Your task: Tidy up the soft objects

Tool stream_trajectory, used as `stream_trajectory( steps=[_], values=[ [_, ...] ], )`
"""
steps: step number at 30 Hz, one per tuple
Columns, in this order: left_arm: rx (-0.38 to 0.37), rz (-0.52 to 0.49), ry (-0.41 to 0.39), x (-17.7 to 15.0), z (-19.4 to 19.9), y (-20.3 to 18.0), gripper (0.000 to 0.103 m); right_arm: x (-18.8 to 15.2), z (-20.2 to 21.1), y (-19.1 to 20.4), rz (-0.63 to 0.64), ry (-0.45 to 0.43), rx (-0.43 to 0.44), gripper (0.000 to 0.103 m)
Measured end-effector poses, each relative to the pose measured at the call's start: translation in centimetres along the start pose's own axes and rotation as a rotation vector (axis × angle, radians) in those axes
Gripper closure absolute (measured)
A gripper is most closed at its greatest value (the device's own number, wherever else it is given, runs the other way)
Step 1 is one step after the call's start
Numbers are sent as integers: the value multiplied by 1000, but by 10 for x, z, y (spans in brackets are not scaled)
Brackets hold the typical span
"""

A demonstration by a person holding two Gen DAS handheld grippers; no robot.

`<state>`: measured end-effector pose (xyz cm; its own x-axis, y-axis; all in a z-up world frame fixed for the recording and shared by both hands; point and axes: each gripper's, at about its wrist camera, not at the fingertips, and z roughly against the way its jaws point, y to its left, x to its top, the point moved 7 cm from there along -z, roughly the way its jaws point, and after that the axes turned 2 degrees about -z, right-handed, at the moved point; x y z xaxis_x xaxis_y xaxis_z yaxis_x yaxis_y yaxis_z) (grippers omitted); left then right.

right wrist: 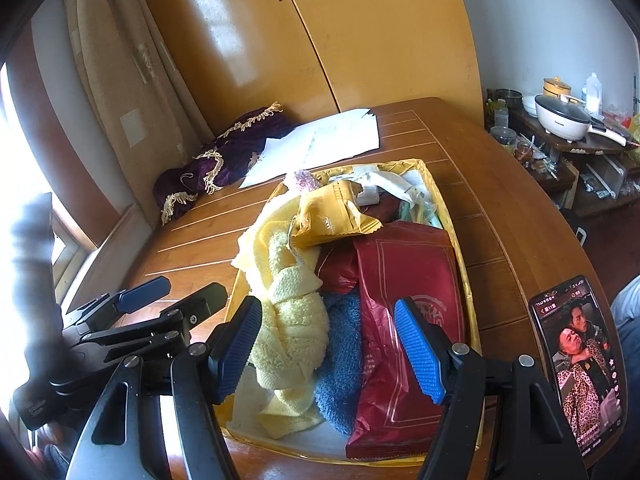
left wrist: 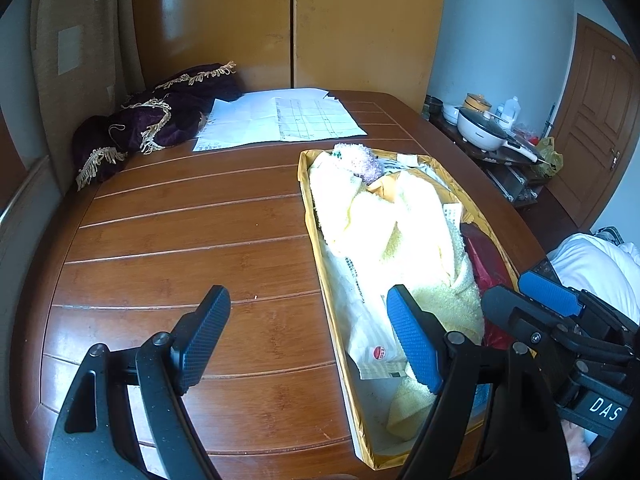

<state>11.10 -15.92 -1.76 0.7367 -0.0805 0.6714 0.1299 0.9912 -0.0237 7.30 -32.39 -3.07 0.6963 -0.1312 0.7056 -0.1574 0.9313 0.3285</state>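
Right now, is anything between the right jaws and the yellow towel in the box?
Nothing visible. The right gripper is open, with the yellow towel just ahead near its left finger. A yellow packet lies on the towel's far end only; the red bag sits beside it.

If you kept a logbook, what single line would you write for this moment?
left gripper: open, empty, over table | right gripper: open, empty, over box | in box: yellow towel, blue towel, red bag
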Motion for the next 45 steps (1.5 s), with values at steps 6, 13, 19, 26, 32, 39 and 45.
stream_trajectory(
  steps=[6,13,19,26,32,39,45],
  values=[
    [2,1,2,-1,-1,0,22,-1,-2,2,4,5,-2,32],
    [8,-10,3,-2,-1,-1,22,-2,-3,3,5,9,-1,32],
    [11,-5,0,-1,0,1,22,-4,-6,4,18,17,-19,32],
    [19,1,-1,-1,0,1,22,-6,-8,4,26,18,-22,32],
    [25,-10,-1,-1,-1,-2,22,-6,-7,2,25,15,-18,32],
    [35,-9,-6,0,0,-3,22,-4,-5,-1,22,7,-5,32],
    [30,-12,-9,1,0,-4,22,-5,-3,-2,26,5,12,32]
  ],
)
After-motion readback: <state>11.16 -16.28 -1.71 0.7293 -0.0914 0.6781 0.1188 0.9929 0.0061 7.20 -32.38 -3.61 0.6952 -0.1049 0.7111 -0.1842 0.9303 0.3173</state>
